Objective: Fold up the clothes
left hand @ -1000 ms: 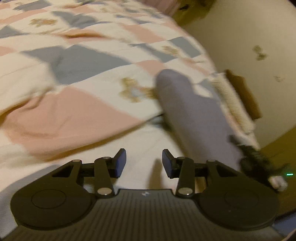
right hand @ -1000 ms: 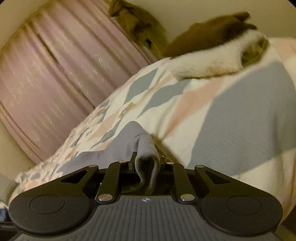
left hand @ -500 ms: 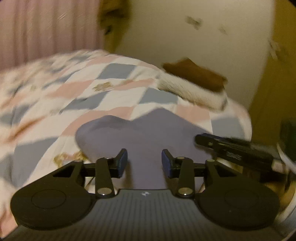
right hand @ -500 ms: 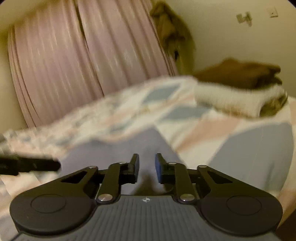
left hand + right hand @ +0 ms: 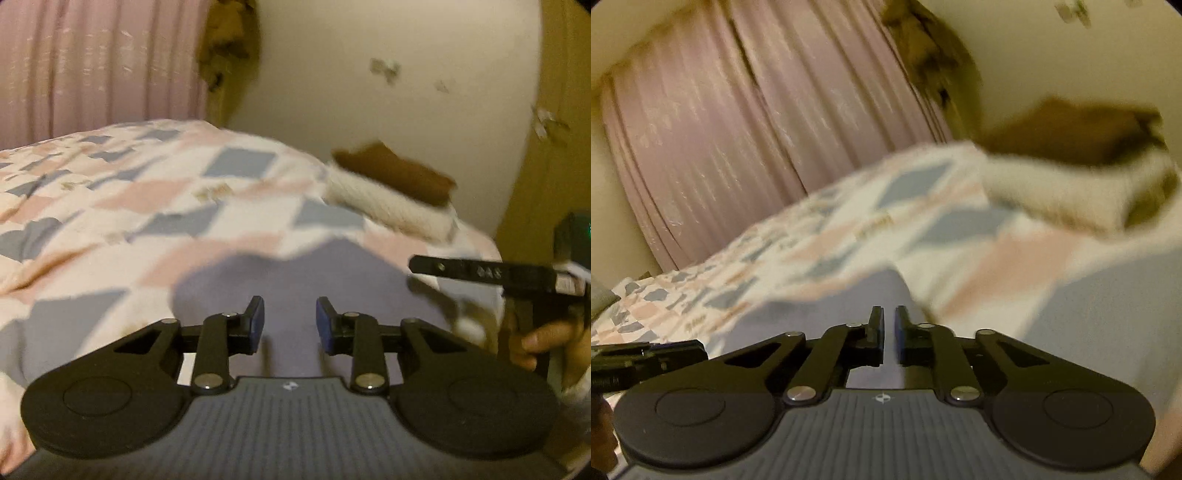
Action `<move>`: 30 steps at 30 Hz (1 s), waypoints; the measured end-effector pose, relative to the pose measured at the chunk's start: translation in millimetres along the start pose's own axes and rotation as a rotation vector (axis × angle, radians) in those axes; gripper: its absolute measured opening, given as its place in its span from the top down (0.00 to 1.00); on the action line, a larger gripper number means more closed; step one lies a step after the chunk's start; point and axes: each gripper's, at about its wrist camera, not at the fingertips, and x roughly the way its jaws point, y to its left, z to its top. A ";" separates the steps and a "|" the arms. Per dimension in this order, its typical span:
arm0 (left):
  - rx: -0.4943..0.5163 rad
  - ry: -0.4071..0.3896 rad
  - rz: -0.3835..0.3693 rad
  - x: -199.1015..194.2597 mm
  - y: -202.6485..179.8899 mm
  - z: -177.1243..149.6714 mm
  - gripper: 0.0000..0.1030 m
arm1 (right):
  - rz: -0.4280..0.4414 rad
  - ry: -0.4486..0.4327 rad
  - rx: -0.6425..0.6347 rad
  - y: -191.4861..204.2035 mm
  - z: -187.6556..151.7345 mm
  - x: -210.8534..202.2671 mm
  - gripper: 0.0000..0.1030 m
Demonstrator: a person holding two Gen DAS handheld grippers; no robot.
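Left wrist view shows the soft grey-lilac cloth garment [image 5: 295,288] lying flat on the pink, grey and cream diamond-patterned quilt [image 5: 155,206], just ahead of the left gripper [image 5: 290,321] and spreading away from it toward the far edge of the bed. Its far edge dips in the middle with a rounded lobe on each side, so I judge its long axis runs away from the grippers, near edge under the fingers and shaped end pointing at the wall; the blur makes the outline uncertain. In the right wrist view the same garment [image 5: 827,317] lies under and ahead of the right gripper [image 5: 889,334], its right edge slanting away up the quilt.

The left gripper's blue-padded fingers [image 5: 256,319] stand well apart with nothing between them. The right gripper's fingers are nearly together with only a thin gap showing, and no cloth is caught in it. The right gripper [image 5: 480,273] also shows side-on, with a hand [image 5: 543,339] behind it.

To fold well from here, I'd say each gripper should take one near corner, pinch through a single layer, lift both evenly and carry them along the long axis so the edges meet squarely.

Beyond lies a fluffy white folded blanket [image 5: 388,203] with a brown folded cloth [image 5: 391,170] on top, then the pink pleated curtain [image 5: 757,129].
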 end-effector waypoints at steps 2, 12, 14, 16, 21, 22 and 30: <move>0.003 0.004 0.027 12.4 9.2 8.8 0.75 | 0.001 0.009 -0.046 5.7 11.4 17.9 0.88; -0.006 0.116 0.118 76.4 38.2 -11.9 0.74 | -0.071 0.167 -0.058 -6.0 9.5 87.7 0.99; -0.005 0.107 0.145 65.6 34.1 -8.6 0.75 | -0.079 0.120 -0.015 -10.4 13.2 69.4 0.88; -0.016 0.085 0.166 48.1 28.6 -3.6 0.75 | -0.112 0.068 0.008 -14.0 15.7 46.8 0.80; -0.057 -0.006 0.053 -13.6 2.0 -3.1 0.78 | -0.049 -0.028 0.064 -16.6 1.6 -28.2 0.80; -0.045 -0.021 0.022 -24.8 -7.5 -6.6 0.78 | -0.034 -0.034 0.056 -14.2 -6.7 -38.1 0.80; 0.091 0.121 0.014 -11.8 -59.6 -70.1 0.71 | -0.098 0.049 -0.032 -8.5 -62.2 -44.3 1.00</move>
